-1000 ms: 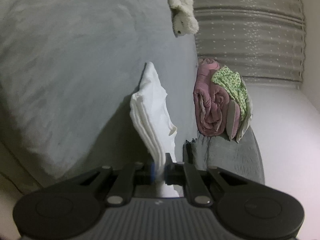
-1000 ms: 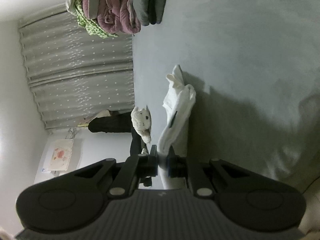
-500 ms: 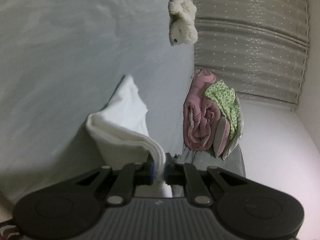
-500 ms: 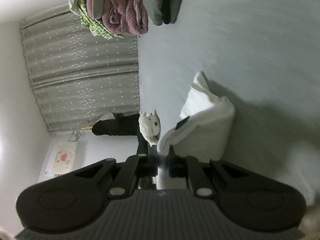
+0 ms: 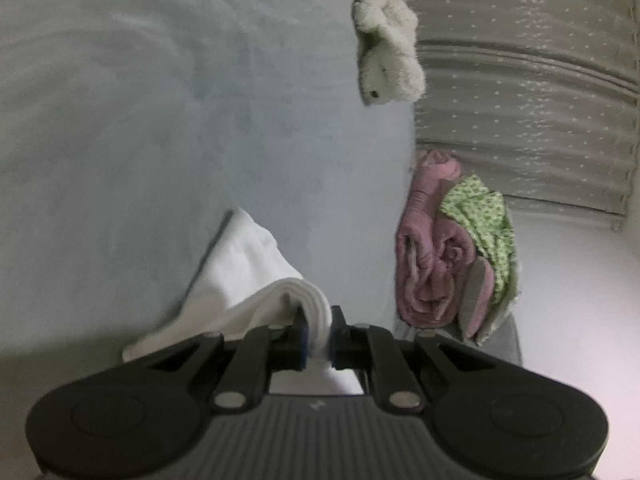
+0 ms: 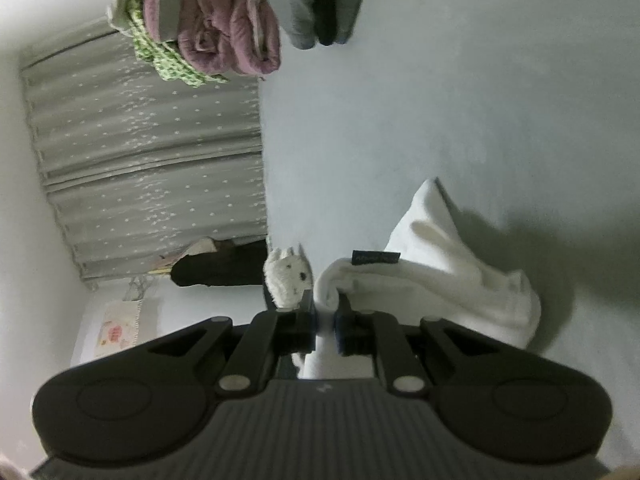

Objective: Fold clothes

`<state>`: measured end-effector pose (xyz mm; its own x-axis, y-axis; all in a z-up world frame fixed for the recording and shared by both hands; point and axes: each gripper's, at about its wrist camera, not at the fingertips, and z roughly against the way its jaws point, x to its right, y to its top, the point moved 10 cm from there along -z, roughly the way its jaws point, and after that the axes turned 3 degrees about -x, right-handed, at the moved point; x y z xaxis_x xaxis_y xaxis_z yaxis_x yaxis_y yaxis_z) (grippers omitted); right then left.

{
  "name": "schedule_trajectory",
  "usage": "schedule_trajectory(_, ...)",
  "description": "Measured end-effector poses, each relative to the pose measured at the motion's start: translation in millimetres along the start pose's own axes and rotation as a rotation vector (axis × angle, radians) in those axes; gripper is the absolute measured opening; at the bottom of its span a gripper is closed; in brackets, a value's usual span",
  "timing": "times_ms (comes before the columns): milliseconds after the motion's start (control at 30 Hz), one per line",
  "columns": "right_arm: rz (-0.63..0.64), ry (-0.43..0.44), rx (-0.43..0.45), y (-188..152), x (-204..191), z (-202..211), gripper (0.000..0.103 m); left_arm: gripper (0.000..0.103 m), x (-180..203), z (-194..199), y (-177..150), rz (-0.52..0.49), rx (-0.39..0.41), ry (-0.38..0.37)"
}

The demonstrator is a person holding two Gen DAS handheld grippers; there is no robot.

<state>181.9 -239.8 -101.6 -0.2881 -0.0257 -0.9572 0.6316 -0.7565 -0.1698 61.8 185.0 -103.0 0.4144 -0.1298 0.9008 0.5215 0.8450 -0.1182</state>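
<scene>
A white garment (image 5: pixel 248 276) lies partly folded on the pale grey bed sheet (image 5: pixel 160 120). My left gripper (image 5: pixel 318 334) is shut on a thick folded edge of it, which bulges up between the fingers. In the right wrist view the same white garment (image 6: pixel 440 276) rests on the sheet with a small dark label (image 6: pixel 375 258) showing. There my right gripper (image 6: pixel 326 324) pinches another rolled edge of it. Both views are rolled sideways.
A stack of folded clothes, pink (image 5: pixel 432 264) and green-patterned (image 5: pixel 484 224) over grey, sits at the bed's edge; pink stack (image 6: pixel 224 28), grey pieces (image 6: pixel 320 0). A cream plush toy (image 5: pixel 386 48) lies farther along, plush toy (image 6: pixel 290 278). Dotted curtains (image 5: pixel 520 100) hang behind.
Both grippers have carried the garment's held edges across the bed. The cloth, hanging stretched and upright before, now lies lower and doubled over on the sheet.
</scene>
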Motion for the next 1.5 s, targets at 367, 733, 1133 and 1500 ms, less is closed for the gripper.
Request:
schedule_trajectory(367, -0.056, -0.012, -0.018, 10.9, 28.9, -6.2, 0.028, 0.021, -20.0, -38.7, 28.1, -0.048, -0.045, 0.060)
schedule_trajectory(733, 0.127, -0.029, 0.018, -1.8, 9.7, 16.7, 0.040, 0.047, 1.5, -17.6, 50.5, -0.271, 0.097, 0.102)
schedule_trajectory(1133, 0.835, -0.367, 0.096, -50.2, -0.4, 12.0, 0.040, 0.050, 19.5, -35.5, 37.2, -0.804, 0.163, 0.273)
schedule_trajectory(1500, 1.162, -0.508, 0.112, -74.1, 17.4, 5.0, 0.022, 0.012, 17.3, -53.1, 23.8, -0.931, 0.220, 0.316)
